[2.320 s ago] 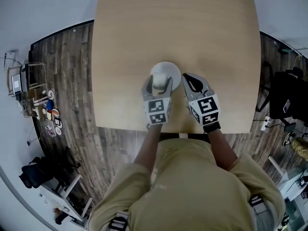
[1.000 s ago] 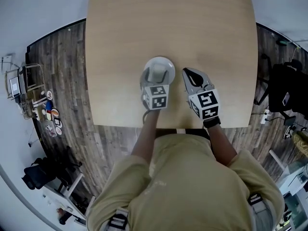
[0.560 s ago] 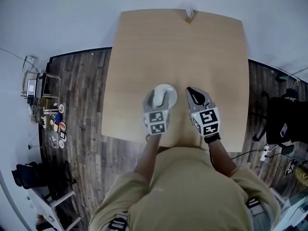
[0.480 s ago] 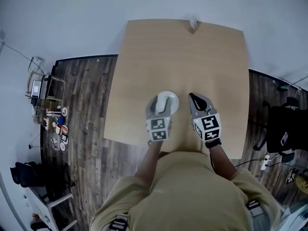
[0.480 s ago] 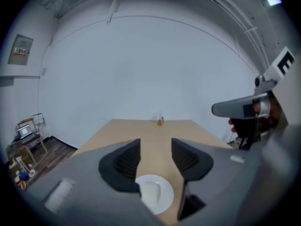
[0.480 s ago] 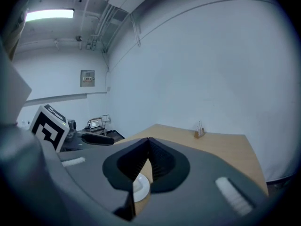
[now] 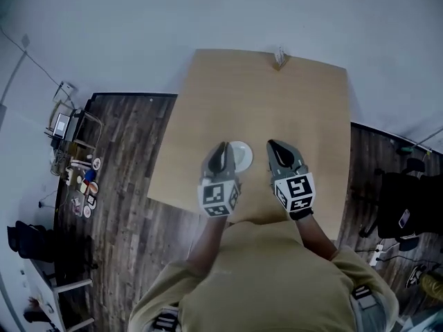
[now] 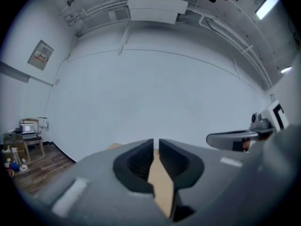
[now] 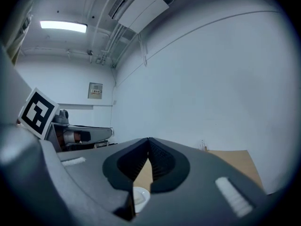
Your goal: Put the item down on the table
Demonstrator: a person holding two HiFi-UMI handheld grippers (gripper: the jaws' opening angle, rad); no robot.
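Observation:
A small white plate lies flat on the wooden table, near its front edge. My left gripper hangs just left of the plate, raised off it, its jaws shut with nothing between them. My right gripper is to the right of the plate, also shut and empty. In the right gripper view the plate shows below the jaws, and the left gripper sits at the left. The left gripper view faces the wall, with only a strip of table visible.
A small upright object stands at the table's far edge. Dark wood floor lies left of the table, with a cluttered rack by the wall. A black chair is at the right.
The left gripper held the plate's rim earlier; it has since let go, pulled off to the left and closed. The plate stays on the table. The head camera rose.

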